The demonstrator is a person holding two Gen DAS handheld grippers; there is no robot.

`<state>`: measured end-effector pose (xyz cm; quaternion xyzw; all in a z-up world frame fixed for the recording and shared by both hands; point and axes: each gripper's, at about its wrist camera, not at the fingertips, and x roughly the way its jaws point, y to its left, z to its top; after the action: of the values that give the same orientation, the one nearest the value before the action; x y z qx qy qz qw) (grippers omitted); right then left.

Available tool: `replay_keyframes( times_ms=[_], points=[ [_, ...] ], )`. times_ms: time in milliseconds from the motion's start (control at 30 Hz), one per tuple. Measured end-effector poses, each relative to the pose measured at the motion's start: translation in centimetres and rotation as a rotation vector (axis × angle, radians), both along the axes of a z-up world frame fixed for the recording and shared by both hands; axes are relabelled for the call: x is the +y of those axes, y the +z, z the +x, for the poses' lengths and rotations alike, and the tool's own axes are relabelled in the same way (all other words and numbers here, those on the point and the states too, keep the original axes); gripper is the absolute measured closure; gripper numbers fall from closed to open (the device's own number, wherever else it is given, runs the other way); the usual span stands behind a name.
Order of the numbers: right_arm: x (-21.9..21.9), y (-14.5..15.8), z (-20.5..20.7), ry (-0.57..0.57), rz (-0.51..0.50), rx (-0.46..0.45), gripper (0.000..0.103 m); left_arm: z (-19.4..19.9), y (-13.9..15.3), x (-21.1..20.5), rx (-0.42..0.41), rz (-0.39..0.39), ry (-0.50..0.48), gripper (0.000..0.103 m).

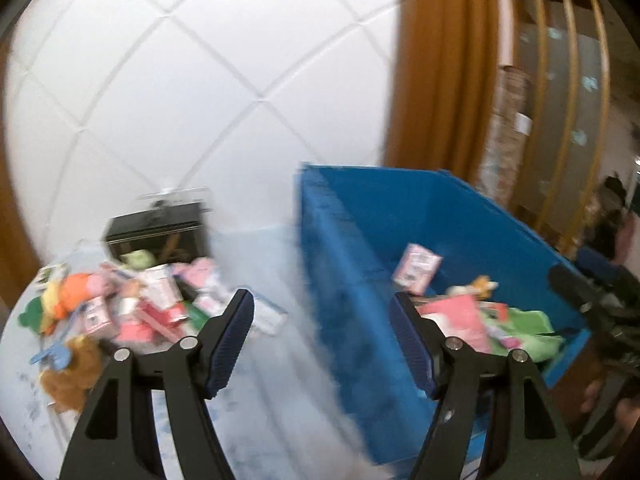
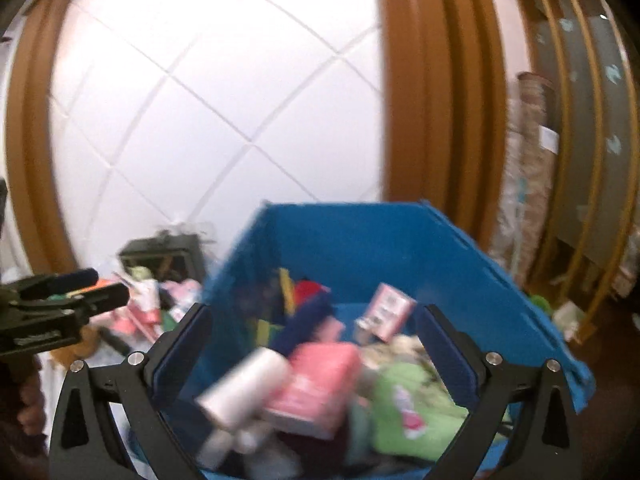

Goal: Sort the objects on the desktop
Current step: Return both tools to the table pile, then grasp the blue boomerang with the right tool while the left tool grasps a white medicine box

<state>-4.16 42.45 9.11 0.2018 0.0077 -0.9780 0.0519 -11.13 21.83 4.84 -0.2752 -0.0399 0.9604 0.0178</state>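
Note:
My left gripper (image 1: 322, 338) is open and holds nothing. It hangs over the white table (image 1: 260, 420), between a pile of toys and small boxes (image 1: 132, 300) on its left and the blue bin (image 1: 400, 208) on its right. My right gripper (image 2: 315, 310) is wide open above the blue bin (image 2: 360, 240). Below its jaws lie a blurred silver cylinder (image 2: 244, 392) and a pink box (image 2: 320, 384), touching neither pad. The bin also holds a small pink carton (image 2: 386, 312) and a green cloth (image 2: 408, 400). The left gripper (image 2: 108, 284) shows at the left edge.
A black box (image 1: 156, 232) stands behind the pile against the white quilted wall. An orange plush (image 1: 76, 288) and a brown plush (image 1: 72, 372) lie at the pile's left. A brown curtain (image 1: 444, 80) and a wooden shelf (image 1: 560, 100) stand beyond the bin.

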Motion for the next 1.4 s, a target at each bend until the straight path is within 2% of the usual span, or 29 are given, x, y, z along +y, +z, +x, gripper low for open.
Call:
replay_keyframes(
  times_ms=[100, 167, 333, 467, 600, 800, 900, 1100, 1167, 1233, 1267, 1300, 1400],
  points=[
    [-3.7, 0.8, 0.0, 0.072, -0.014, 0.007, 0.000, 0.9, -1.1, -4.2, -0.027, -0.007, 0.059, 0.033],
    [-6.6, 1.2, -0.1, 0.119, -0.022, 0.006, 0.000, 1.5, -2.2, -8.1, -0.064, 0.000, 0.122, 0.021],
    [-14.4, 1.5, -0.6, 0.216, -0.005, -0.015, 0.000, 3.3, -4.9, -17.4, -0.128, 0.004, 0.266, 0.021],
    [-21.1, 0.2, -1.8, 0.297, 0.011, -0.067, 0.000, 5.0, -8.2, -25.4, -0.199, 0.030, 0.376, 0.021],
    [-27.0, -3.1, -4.7, 0.349, 0.018, -0.180, 0.000, 6.5, -12.3, -33.1, -0.301, 0.075, 0.487, 0.021],
    [-34.6, -9.5, -8.9, 0.413, 0.034, -0.357, 0.000, 8.1, -16.5, -41.1, -0.389, 0.129, 0.601, 0.021],
    [-38.8, -12.4, -11.1, 0.457, 0.062, -0.436, 0.000, 7.4, -18.4, -44.7, -0.422, 0.160, 0.650, 0.021],
    [-47.5, -17.5, -16.2, 0.547, 0.132, -0.559, 0.000, 4.3, -21.7, -48.8, -0.485, 0.195, 0.694, 0.021],
    [-50.2, -18.8, -18.2, 0.574, 0.146, -0.590, 0.007, 3.0, -22.5, -49.3, -0.486, 0.201, 0.696, 0.021],
    [-52.5, -19.6, -20.0, 0.601, 0.165, -0.606, 0.040, 1.5, -23.6, -49.3, -0.509, 0.214, 0.667, 0.021],
    [-53.9, -20.2, -21.0, 0.614, 0.175, -0.613, 0.045, 1.0, -24.0, -49.2, -0.519, 0.218, 0.646, 0.021],
    [-54.6, -20.5, -21.5, 0.618, 0.185, -0.615, 0.048, 0.5, -24.5, -48.7, -0.531, 0.218, 0.622, 0.021],
    [-57.8, -22.8, -23.5, 0.649, 0.228, -0.646, 0.048, -0.1, -26.0, -46.9, -0.573, 0.209, 0.551, 0.021]
  ],
)
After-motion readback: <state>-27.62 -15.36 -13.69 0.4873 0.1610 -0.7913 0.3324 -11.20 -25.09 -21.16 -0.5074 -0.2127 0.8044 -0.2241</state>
